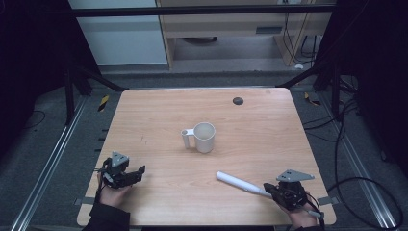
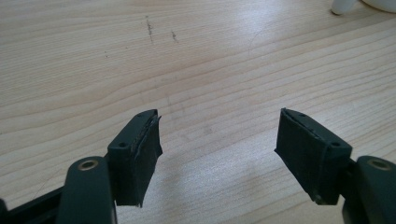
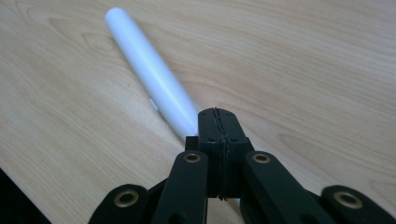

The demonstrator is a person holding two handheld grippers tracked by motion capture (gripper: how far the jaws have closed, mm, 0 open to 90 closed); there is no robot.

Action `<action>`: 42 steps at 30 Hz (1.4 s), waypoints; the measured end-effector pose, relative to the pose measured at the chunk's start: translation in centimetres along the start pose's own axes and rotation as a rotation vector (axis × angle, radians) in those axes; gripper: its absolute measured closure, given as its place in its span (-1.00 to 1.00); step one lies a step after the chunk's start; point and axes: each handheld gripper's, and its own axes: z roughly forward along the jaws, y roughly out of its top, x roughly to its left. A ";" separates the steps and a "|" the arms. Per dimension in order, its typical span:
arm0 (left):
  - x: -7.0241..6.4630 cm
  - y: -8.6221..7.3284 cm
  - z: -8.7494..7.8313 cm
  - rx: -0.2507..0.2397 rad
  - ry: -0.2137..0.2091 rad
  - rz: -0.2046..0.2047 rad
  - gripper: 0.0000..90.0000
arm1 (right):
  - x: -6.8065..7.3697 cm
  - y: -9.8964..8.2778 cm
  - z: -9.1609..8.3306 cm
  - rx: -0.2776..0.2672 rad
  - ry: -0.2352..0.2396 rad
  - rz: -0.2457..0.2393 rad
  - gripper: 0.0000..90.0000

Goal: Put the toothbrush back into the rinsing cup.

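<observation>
Left gripper (image 2: 217, 154) spread, empty; right gripper (image 3: 218, 122) pressed together beside white tube (image 3: 148, 74), probably light, stiff, slippery: pinch mid-length.

Light wooden table (image 1: 159, 110), white mug (image 1: 204, 137) mid-table, white tube (image 1: 235, 182) lying near front edge

Even overhead light, dark surroundings, soft close-up blur.

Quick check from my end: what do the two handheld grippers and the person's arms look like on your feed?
Both grippers, left and right, are black linkage frames with brass-coloured pivot rivets, each topped by a grey three-cornered plate. The jaws are flat black blocks faced with dark padding, frayed at the edges on the left one. A black cable trails from the right gripper. A dark sleeve covers the left forearm.
</observation>
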 end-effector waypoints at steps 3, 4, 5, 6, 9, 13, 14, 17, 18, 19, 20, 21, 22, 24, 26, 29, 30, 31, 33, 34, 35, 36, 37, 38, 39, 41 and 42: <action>0.0 0.0 0.0 0.001 0.001 0.000 -0.35 | 0.3 -0.3 0.2 0.029 0.012 -0.011 1.00; 0.0 0.0 0.0 0.002 0.001 0.001 -0.35 | 0.3 -0.3 0.2 0.029 0.012 -0.011 1.00; 0.0 0.0 0.0 0.003 0.001 0.002 -0.35 | 0.4 -0.4 0.3 0.038 0.014 -0.017 1.00; 0.0 0.0 0.0 0.004 0.002 0.003 -0.35 | 0.4 -0.4 0.4 0.045 0.014 -0.023 1.00; -0.1 0.0 0.1 0.009 0.002 0.009 -0.35 | 0.6 -0.5 0.7 0.063 0.022 -0.031 1.00; 0.0 0.0 0.2 0.013 0.002 0.008 -0.35 | 0.5 -0.6 1.0 0.081 0.024 -0.031 1.00; 0.0 0.0 0.2 0.013 0.002 0.008 -0.35 | 0.5 -0.6 1.0 0.083 0.028 -0.029 1.00; 0.0 0.0 0.2 0.014 0.003 0.007 -0.36 | 0.5 -0.7 1.2 0.092 0.020 -0.038 1.00; 0.0 0.0 0.2 0.014 0.003 0.007 -0.36 | 0.5 -0.7 1.2 0.096 0.019 -0.034 1.00; 0.0 0.0 0.2 0.014 0.002 0.008 -0.35 | 0.5 -0.7 1.2 0.098 0.017 -0.034 1.00; 0.0 0.0 0.2 0.014 0.003 0.008 -0.36 | 0.5 -0.7 1.2 0.099 0.013 -0.034 1.00; 0.0 0.0 0.2 0.014 0.003 0.008 -0.36 | 0.5 -0.7 1.2 0.099 0.013 -0.034 1.00; 0.0 0.0 0.2 0.014 0.002 0.008 -0.36 | 0.5 -0.7 1.2 0.103 0.011 -0.032 1.00; 0.0 0.0 0.2 0.015 0.003 0.009 -0.36 | 0.4 -0.7 1.2 0.104 0.007 -0.031 1.00; 0.0 0.0 0.2 0.016 0.003 0.011 -0.36 | 0.3 -0.8 1.2 0.105 0.003 -0.035 1.00; 0.0 0.0 0.2 0.017 0.003 0.012 -0.36 | 0.2 -0.8 1.2 0.110 -0.006 -0.031 1.00; 0.0 0.0 0.2 0.017 0.003 0.012 -0.36 | 0.1 -0.8 1.2 0.112 -0.007 -0.029 1.00; 0.0 0.0 0.2 0.017 0.004 0.012 -0.36 | 0.1 -0.9 1.2 0.113 -0.008 -0.028 1.00; 0.0 0.0 0.2 0.018 0.004 0.012 -0.36 | 0.0 -0.9 1.2 0.114 -0.013 -0.027 1.00; 0.0 0.0 0.2 0.018 0.004 0.013 -0.36 | -0.1 -0.9 1.2 0.114 -0.018 -0.021 1.00; 0.0 0.0 0.2 0.019 0.005 0.013 -0.36 | -0.1 -0.9 1.2 0.115 -0.021 -0.020 1.00; 0.0 0.0 0.2 0.018 0.005 0.014 -0.36 | -0.2 -0.9 1.2 0.115 -0.023 -0.022 1.00; 0.0 0.0 0.2 0.018 0.005 0.014 -0.36 | -0.2 -0.9 1.2 0.116 -0.025 -0.022 1.00; 0.0 0.0 0.2 0.018 0.005 0.014 -0.36 | -0.3 -0.9 1.2 0.116 -0.029 -0.022 1.00; 0.0 0.0 0.2 0.019 0.005 0.014 -0.36 | -0.3 -1.0 1.2 0.116 -0.033 -0.020 1.00; 0.0 0.0 0.2 0.019 0.005 0.014 -0.36 | -0.4 -1.0 1.2 0.118 -0.038 -0.019 1.00; 0.0 0.0 0.2 0.019 0.005 0.015 -0.37 | -0.4 -1.0 1.2 0.120 -0.040 -0.013 1.00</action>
